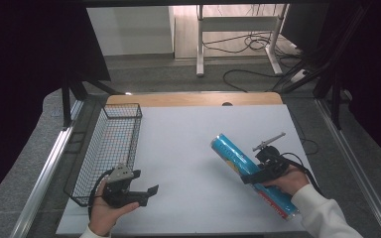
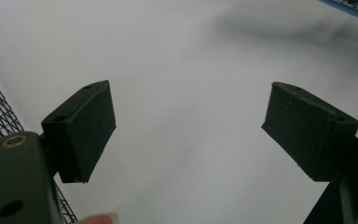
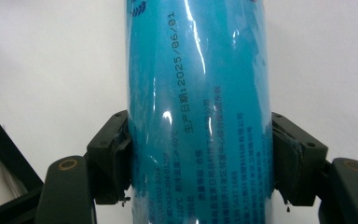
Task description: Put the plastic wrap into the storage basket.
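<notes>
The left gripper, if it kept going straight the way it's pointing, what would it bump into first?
Probably the white table top. The left gripper has open, empty jaws aimed down across it. The blue tube lies farther along, but depth is hard to judge.

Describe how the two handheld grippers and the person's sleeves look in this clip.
Both grippers are black, with two blocky jaws ending in flat dark pads. The left gripper carries a grey three-cornered plate on top; brass-coloured screw inserts show on its jaw arms. The right gripper has a thin grey rod sticking up and a black cable trailing behind. The right sleeve is white.
</notes>
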Available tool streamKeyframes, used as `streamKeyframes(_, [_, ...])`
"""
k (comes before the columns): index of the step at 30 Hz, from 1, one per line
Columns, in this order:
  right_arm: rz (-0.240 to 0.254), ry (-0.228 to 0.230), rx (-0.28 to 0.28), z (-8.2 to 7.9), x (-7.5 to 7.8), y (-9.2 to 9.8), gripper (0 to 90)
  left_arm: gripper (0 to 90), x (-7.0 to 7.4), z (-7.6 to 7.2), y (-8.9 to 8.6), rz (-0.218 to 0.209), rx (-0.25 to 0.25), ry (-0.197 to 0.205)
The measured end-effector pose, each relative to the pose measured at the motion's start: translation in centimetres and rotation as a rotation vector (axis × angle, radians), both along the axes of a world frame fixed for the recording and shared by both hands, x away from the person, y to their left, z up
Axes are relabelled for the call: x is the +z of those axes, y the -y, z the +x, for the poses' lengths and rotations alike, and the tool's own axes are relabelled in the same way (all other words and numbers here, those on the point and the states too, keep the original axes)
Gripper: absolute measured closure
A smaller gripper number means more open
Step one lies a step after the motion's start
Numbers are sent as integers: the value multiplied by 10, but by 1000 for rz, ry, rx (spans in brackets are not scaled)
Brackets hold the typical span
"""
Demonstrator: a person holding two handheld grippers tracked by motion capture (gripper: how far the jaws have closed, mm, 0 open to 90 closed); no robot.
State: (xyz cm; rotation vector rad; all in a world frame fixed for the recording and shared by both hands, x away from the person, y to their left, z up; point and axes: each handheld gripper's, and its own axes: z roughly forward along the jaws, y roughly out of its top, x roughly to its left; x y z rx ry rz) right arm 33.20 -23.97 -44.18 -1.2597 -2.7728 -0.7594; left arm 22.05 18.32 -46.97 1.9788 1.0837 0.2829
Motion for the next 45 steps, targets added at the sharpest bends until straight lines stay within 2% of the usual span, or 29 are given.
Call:
streamKeyframes(4, [28,3,-29,1,0,-6,315,164,-1,0,0,1,0,-2])
streamKeyframes(5, [56,-13,-46,2,0,-10,316,164,-1,0,1,1,-1,-2])
streamKeyframes(8, [83,-21,-57,3,-1,-14,316,165,-1,0,1,2,-1,-2])
streamKeyframes(12, [107,4,-63,4,0,-23,316,165,-1,0,0,0,0,-2])
streamKeyframes(14, [150,7,-75,5,1,-27,316,165,-1,0,0,0,0,-2])
streamKeyframes(15, [201,5,-85,6,2,-29,316,164,-1,1,0,-1,3,-2])
streamKeyframes(16, [201,5,-85,6,2,-29,316,165,-1,1,0,-1,3,-2])
streamKeyframes(17, [234,21,-97,6,2,-32,316,164,-1,1,0,-2,4,-3])
streamKeyframes(18, [234,21,-97,6,2,-32,316,164,-1,1,-1,-7,6,-5])
streamKeyframes(19, [283,27,-103,6,2,-34,316,164,0,1,-2,-31,-5,-14])
streamKeyframes(20, [283,27,-103,6,2,-34,316,165,0,1,-2,-31,-5,-14])
streamKeyframes(21, [335,25,-113,6,1,-37,316,165,0,1,-2,-21,-3,-9])
streamKeyframes(22, [360,28,-122,6,1,-39,316,164,0,1,-1,-18,0,-7])
streamKeyframes(23, [360,28,-122,6,1,-39,316,164,0,1,-1,-21,-1,-7])
streamKeyframes(27, [434,36,-155,6,-2,-48,316,164,0,1,-2,-24,5,-9])
streamKeyframes(28, [470,31,-170,6,-4,-52,316,165,0,1,-2,-25,7,-10])
streamKeyframes(32, [503,28,-186,7,-7,-59,316,164,0,1,-2,-26,7,-12])
streamKeyframes(35, [532,10,-213,8,-12,-64,316,164,0,2,-3,-27,7,-13])
streamKeyframes(39, [541,26,-241,8,-17,-69,317,164,-1,2,-3,-29,11,-13])
streamKeyframes(45, [608,26,-258,3,-23,-76,317,163,0,3,-4,-43,22,-13])
